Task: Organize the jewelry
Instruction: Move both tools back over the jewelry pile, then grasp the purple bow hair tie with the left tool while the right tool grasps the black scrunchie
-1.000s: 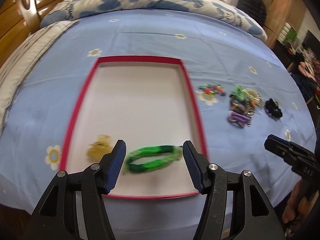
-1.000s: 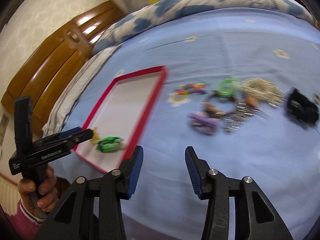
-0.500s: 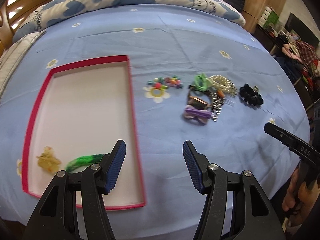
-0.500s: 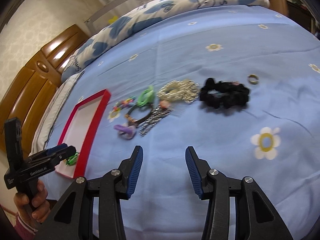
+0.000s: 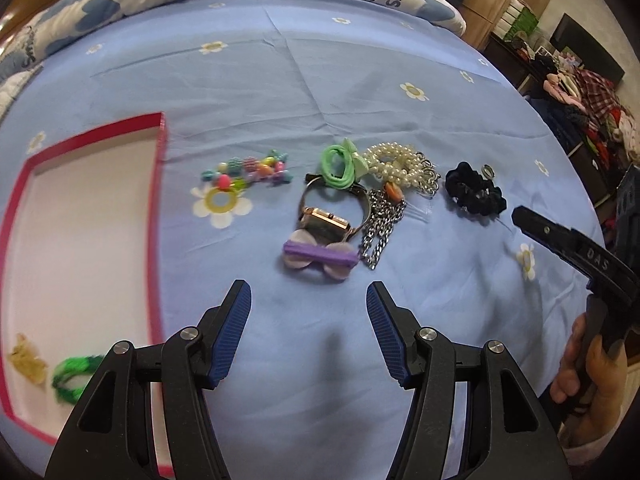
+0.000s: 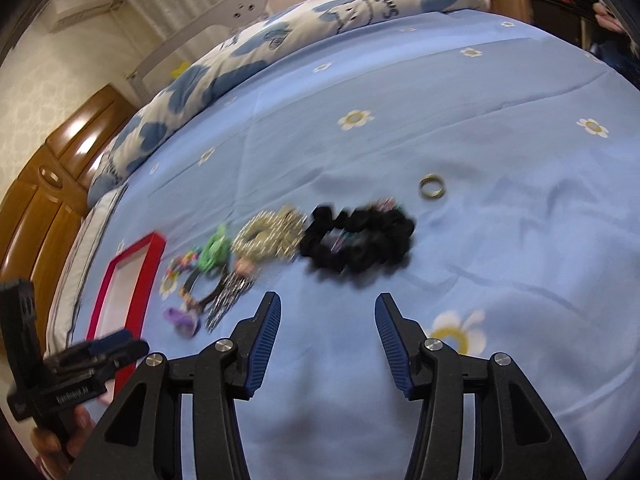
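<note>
Left gripper (image 5: 308,322) and right gripper (image 6: 326,338): both spread, empty. Red tray (image 5: 157,216), left: two pieces, one green band (image 5: 70,374), one yellow piece (image 5: 26,360). Right of it: one black scrunchie (image 6: 360,236), one ring (image 6: 432,188).

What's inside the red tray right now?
The red tray holds a green bracelet and a yellowish piece near its front end. The left tongs cover its front corner.

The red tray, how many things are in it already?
2. A yellow piece lies in the near corner of the red tray, and a green band sits beside it. The left gripper may hide more.
</note>
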Demonstrator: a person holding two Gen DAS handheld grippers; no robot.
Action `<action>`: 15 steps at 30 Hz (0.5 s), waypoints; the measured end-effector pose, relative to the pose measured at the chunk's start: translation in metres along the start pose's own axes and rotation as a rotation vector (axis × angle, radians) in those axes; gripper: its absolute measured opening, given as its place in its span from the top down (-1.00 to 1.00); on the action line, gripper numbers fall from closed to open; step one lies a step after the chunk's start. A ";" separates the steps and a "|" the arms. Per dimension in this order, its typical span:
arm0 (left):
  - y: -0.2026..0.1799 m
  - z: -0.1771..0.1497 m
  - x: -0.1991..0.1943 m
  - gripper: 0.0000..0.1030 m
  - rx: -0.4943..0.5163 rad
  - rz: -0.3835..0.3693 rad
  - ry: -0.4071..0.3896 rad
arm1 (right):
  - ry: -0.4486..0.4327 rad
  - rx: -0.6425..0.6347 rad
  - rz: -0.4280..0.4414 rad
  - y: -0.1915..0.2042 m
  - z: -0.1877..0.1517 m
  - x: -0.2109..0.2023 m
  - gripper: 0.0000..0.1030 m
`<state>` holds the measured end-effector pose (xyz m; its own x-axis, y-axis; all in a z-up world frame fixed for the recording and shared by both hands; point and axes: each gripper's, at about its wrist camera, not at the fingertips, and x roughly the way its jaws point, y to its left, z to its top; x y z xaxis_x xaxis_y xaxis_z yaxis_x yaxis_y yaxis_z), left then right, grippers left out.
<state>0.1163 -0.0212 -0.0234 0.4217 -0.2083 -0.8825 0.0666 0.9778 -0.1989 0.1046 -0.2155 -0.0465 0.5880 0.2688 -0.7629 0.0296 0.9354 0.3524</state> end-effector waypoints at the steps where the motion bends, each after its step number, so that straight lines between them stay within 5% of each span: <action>1: 0.000 0.003 0.005 -0.15 -0.007 -0.009 0.006 | -0.002 0.005 -0.006 -0.003 0.004 0.003 -0.01; 7: 0.003 0.012 0.025 -0.14 -0.023 -0.021 0.024 | -0.003 0.035 -0.048 -0.021 0.026 0.025 -0.01; 10: 0.007 0.014 0.036 0.22 -0.036 -0.053 0.055 | 0.017 0.036 -0.051 -0.025 0.030 0.035 0.10; 12: 0.008 0.013 0.037 0.37 -0.030 -0.054 0.058 | 0.021 0.027 -0.061 -0.025 0.028 0.037 0.61; 15: 0.008 0.010 0.035 0.87 -0.016 -0.070 0.053 | 0.012 0.012 -0.061 -0.021 0.023 0.034 0.83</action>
<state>0.1406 -0.0205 -0.0516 0.3683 -0.2772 -0.8874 0.0795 0.9604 -0.2670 0.1426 -0.2315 -0.0673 0.5752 0.2140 -0.7895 0.0748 0.9474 0.3113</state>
